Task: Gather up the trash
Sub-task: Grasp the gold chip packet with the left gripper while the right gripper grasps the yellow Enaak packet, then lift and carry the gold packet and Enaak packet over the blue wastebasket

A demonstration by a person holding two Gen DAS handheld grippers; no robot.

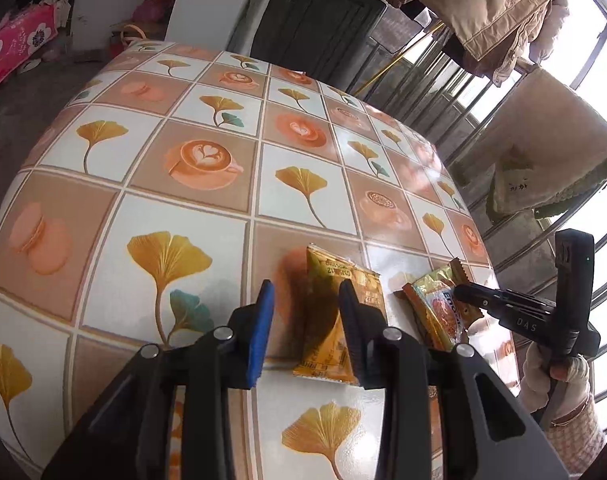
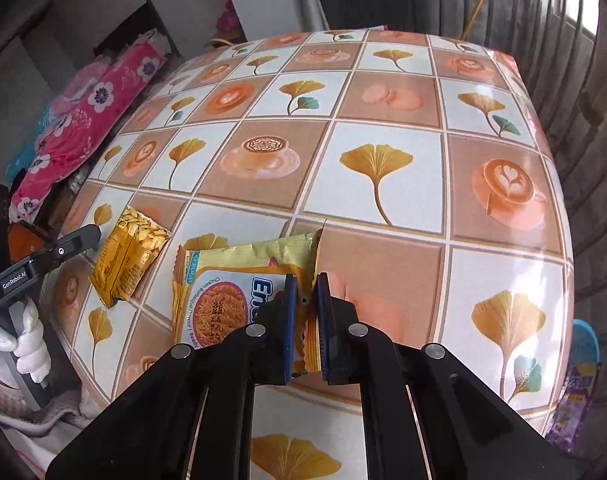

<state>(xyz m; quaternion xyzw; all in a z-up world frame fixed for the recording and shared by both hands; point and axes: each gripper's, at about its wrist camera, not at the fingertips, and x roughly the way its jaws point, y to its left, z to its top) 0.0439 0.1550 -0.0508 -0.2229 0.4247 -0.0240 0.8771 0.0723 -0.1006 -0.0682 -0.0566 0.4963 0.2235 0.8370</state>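
A glossy tablecloth [image 2: 383, 240] printed in squares of ginkgo leaves, latte cups and macarons covers the table, with light glaring off its far side. At the left of the room lies pink floral bedding [image 2: 87, 120]; further right stands a dark panel [image 1: 315, 20], then window bars hung with beige garments [image 1: 483, 4] on the far right. Two pieces of trash lie on the cloth, close together but apart. The left one is a small yellow snack packet [image 2: 123, 260], lying flat near the table's near edge; the left gripper [image 1: 305, 312] stands spread wide, its blue pad to the packet's left and its other finger over the packet's right side, closed on nothing. To the right lies a noodle wrapper [image 2: 223, 292], printed with a bowl of noodles; the right gripper [image 2: 305, 324] is pinched on that wrapper's right edge. Two grippers, each held by a white-gloved hand [image 2: 27, 344].
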